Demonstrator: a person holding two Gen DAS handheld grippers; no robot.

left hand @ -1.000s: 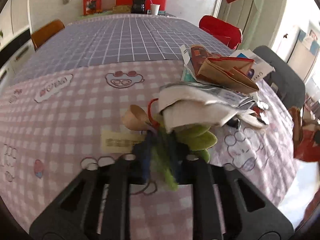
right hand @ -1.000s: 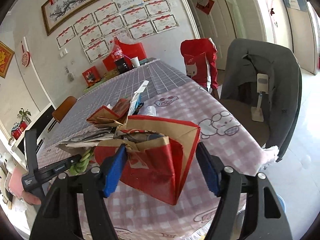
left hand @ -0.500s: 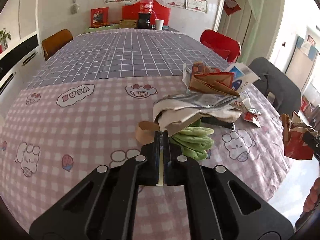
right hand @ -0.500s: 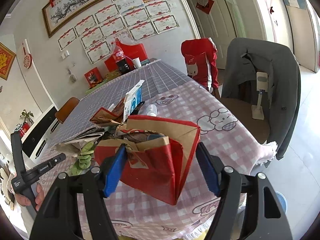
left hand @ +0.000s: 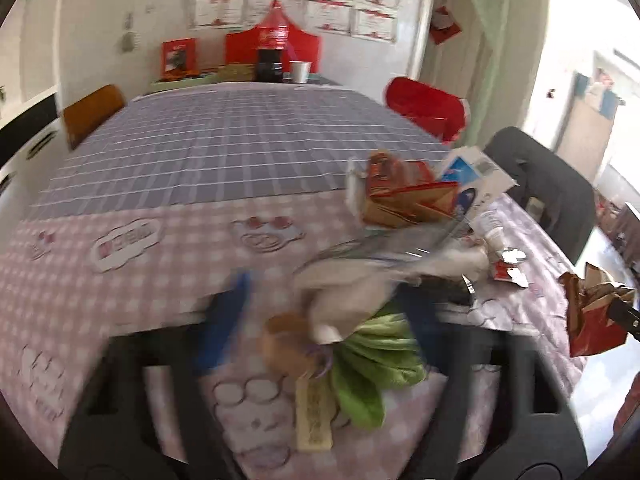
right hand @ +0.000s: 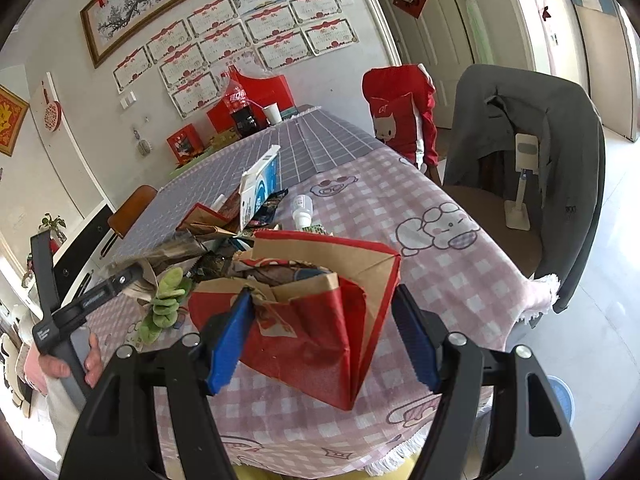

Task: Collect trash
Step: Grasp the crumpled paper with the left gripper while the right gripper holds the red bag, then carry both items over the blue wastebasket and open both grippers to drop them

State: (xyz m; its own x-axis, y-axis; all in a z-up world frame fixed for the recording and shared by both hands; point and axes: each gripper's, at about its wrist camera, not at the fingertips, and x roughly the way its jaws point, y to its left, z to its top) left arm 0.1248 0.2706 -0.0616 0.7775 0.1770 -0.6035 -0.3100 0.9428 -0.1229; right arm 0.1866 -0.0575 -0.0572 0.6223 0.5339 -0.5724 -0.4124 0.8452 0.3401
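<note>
A trash pile lies on the pink checked tablecloth (left hand: 120, 280): green vegetable leaves (left hand: 372, 368), a crumpled grey-white wrapper (left hand: 360, 284), a brown paper cup (left hand: 286, 344), a paper tag (left hand: 314, 416), folded red-brown paper bags (left hand: 404, 200) and a blue-white carton (left hand: 468, 180). My left gripper (left hand: 324, 320) is open and blurred, its fingers either side of the leaves and cup. My right gripper (right hand: 320, 336) holds a red paper bag (right hand: 320, 320) with trash inside, near the table's edge; the bag also shows in the left wrist view (left hand: 592, 320).
A cola bottle (left hand: 272, 52), a paper cup (left hand: 300, 72) and red boxes stand at the table's far end. A red chair (right hand: 400, 112) and a grey-draped chair (right hand: 528, 168) stand along the right side. A small white bottle (right hand: 302, 210) lies near the pile.
My left gripper was shut half a second ago; now it is open and has moved forward around the leaves and cup. The right gripper and bag have hardly moved.
</note>
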